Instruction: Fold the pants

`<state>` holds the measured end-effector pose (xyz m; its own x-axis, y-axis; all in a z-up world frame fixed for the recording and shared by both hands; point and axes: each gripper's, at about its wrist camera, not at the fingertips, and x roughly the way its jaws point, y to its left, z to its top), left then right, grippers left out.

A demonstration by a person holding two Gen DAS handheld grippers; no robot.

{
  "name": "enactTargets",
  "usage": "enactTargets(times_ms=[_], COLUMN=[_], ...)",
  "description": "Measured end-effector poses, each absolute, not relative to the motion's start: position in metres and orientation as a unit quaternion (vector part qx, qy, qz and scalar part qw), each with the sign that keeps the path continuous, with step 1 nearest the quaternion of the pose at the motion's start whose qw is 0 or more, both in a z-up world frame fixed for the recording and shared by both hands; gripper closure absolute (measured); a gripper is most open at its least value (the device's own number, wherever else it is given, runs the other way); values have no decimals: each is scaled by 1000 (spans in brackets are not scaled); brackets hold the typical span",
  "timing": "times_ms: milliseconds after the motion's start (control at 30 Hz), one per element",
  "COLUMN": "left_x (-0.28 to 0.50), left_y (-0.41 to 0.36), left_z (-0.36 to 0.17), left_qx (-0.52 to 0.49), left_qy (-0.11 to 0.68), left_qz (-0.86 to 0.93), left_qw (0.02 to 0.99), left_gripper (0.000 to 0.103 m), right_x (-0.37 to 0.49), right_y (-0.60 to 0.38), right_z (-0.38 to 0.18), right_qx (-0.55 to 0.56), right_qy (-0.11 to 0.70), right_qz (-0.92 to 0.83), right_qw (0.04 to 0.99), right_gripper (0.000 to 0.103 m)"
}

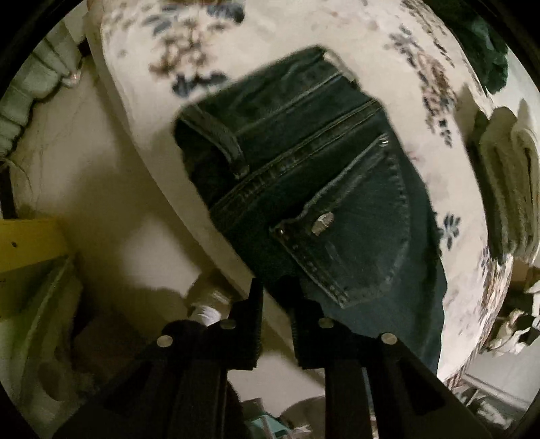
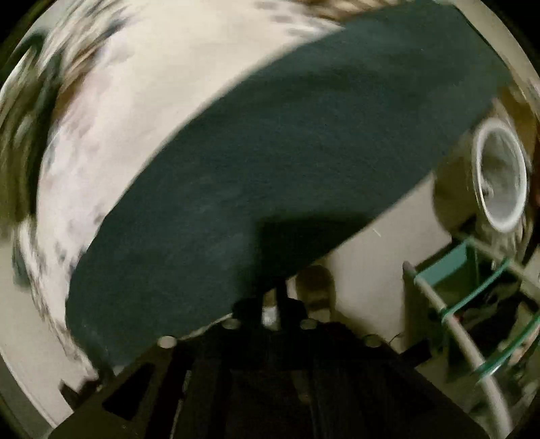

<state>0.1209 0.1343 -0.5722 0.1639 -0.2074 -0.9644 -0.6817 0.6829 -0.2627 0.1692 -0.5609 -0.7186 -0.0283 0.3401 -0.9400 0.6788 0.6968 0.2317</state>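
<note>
While both our left claw (image 1: 275,297) and right claw (image 2: 280,297) pinch the jeans (image 1: 303,175) at the bed's (image 1: 141,111) near edge, we begin the fold, carrying that edge across next.

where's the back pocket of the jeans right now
In the left wrist view, the back pocket lies centre-right on the dark jeans, just beyond the left gripper, on the floral-covered table.
</note>
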Motion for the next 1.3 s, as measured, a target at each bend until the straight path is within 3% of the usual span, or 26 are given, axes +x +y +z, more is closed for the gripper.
enactTargets(times_ms=[33,100,167,200,400,667,700,733,767,967,1167,1267,1300], left_x=[120,124,132,138,188,199,197,196,195,193,192,195,195], left_y=[135,135,134,132,125,144,145,145,145,151,153,151,150], left_z=[-563,-542,-534,-533,-557,-607,-606,-607,-607,-609,-609,-607,-606], left_qx=[-351,-325,-309,-302,-211,-210,-208,-203,-202,-210,-205,-199,-195], left_qy=[618,610,607,601,606,640,639,640,640,642,648,654,656], left_qz=[178,184,182,175,165,143,138,133,131,118,109,107,105], left_qw=[681,699,709,719,749,725,727,729,730,728,725,722,722], left_gripper=[87,70,36,34,34,32,32,32,32,32,32,32,32], right_x=[178,211,252,268,410,451,450,450,450,471,474,458,460], right_y=[-550,-516,-478,-464,-322,-221,-220,-220,-223,-266,-296,-323,-339], right_z=[-711,-696,-688,-686,-723,-791,-790,-787,-783,-729,-742,-745,-735], right_qx=[353,345,333,327,258,78,62,54,57,137,183,225,241], right_qy=[709,716,720,720,760,851,850,845,840,785,783,770,754], right_qz=[-129,-76,-22,-5,117,131,130,131,128,94,96,74,70], right_qw=[597,602,609,612,585,502,507,515,524,596,587,592,607], right_gripper=[60,47,47,46,46,49,60,88,95,96,95,80,68])
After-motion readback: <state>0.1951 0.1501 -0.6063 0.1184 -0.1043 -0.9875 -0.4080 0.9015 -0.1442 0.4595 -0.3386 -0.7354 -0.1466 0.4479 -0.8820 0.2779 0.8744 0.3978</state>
